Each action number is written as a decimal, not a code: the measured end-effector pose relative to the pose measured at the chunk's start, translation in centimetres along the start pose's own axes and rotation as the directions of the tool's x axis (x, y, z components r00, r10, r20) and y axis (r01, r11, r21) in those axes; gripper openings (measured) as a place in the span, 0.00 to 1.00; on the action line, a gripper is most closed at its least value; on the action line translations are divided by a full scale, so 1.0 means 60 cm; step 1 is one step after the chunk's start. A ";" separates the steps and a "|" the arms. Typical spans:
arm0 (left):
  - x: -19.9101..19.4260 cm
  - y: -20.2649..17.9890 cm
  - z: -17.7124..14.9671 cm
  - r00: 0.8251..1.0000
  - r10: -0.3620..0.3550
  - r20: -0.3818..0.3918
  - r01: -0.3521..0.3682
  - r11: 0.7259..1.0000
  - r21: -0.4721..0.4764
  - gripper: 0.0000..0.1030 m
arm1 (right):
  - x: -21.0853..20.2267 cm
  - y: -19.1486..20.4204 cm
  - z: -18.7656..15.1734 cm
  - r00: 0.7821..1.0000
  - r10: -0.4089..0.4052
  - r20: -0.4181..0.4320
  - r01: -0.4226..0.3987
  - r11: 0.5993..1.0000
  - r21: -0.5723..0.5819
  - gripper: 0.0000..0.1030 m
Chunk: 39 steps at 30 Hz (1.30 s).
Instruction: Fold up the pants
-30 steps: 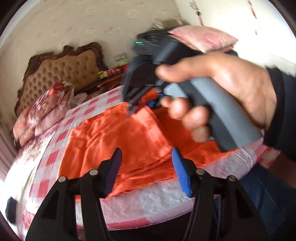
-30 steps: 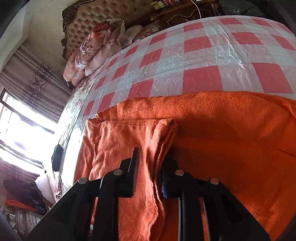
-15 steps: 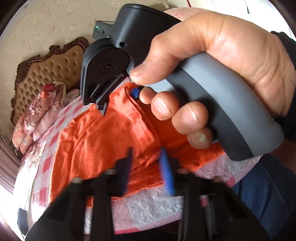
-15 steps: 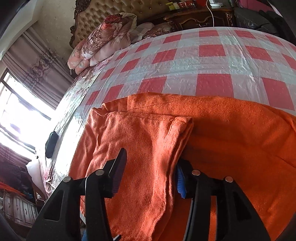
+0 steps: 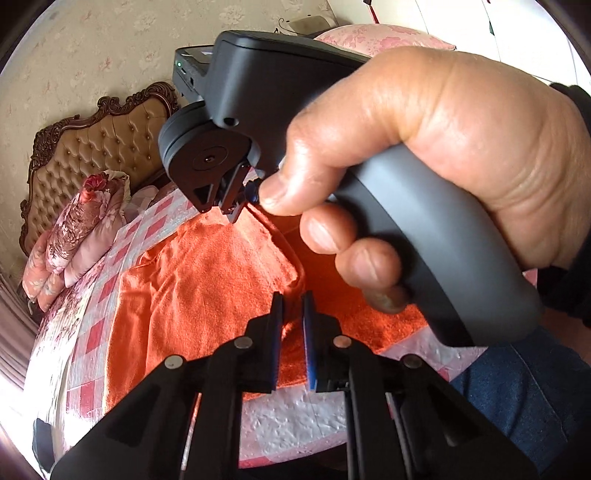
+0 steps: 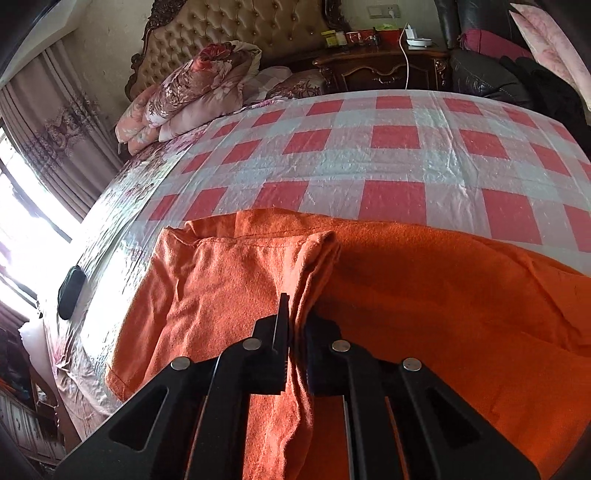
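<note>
Orange cloth, fleecy and thick, is now pinched in both claws at once, and that is the change worth noting. A second ago the left claw (image 5: 291, 321) stood wide above the near edge of the pants (image 5: 207, 280); its jaws have just been closing, and they now stand nearly together with a ridge of the orange cloth between them. The right claw (image 6: 295, 325) opened wider for a moment and then snapped in, and its jaws have just closed on the folded edge of the upper layer, which rises between them. To my eye this means the grasp for the next fold is made, and what remains is to lift and carry that edge across.

The pants lie on the bed (image 6: 399, 173), at about six o'clock on the checked cover, close to its near edge, with one layer already lying over the other.

Counting up: one pair of pants, two claws, and one hand (image 5: 424, 155) in view, which holds the right claw's handle at about one o'clock in the left camera's picture. At eleven o'clock on the bed sits one pile of flowered bedding (image 6: 199, 81) before one tufted headboard (image 6: 236, 26).
</note>
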State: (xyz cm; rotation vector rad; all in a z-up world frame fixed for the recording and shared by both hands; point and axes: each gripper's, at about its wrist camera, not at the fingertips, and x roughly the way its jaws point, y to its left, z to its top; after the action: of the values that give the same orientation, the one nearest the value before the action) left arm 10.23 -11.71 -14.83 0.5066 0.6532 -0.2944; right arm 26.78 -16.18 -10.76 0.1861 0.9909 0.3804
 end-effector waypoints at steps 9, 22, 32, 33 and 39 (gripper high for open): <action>-0.006 -0.015 -0.010 1.000 -0.027 -0.005 0.027 1.000 -0.014 0.10 | 0.004 -0.004 -0.005 1.000 -0.025 -0.001 0.025 1.000 -0.001 0.06; -0.044 0.118 -0.032 0.979 -0.202 0.015 0.190 0.888 -0.419 0.69 | -0.031 0.010 -0.016 0.970 -0.240 0.042 0.241 0.969 -0.044 0.56; -0.043 0.326 -0.102 0.975 0.092 -0.205 -0.200 0.772 -0.604 0.94 | -0.085 0.093 -0.072 0.948 -0.295 0.119 0.311 0.937 -0.157 0.90; -0.051 0.340 -0.113 0.979 0.100 -0.176 -0.188 0.777 -0.601 0.94 | -0.082 0.105 -0.082 0.944 -0.302 0.131 0.322 0.930 -0.179 0.90; -0.090 0.425 -0.195 0.999 0.003 -0.053 -0.041 0.690 -0.722 0.92 | -0.045 0.133 -0.104 0.922 -0.371 0.110 0.386 0.901 -0.198 0.90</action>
State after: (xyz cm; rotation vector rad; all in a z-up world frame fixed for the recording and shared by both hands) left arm 10.78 16.45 -10.27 -0.2537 0.7504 0.0204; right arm 18.43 -10.04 -9.46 -0.1905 0.8850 0.1201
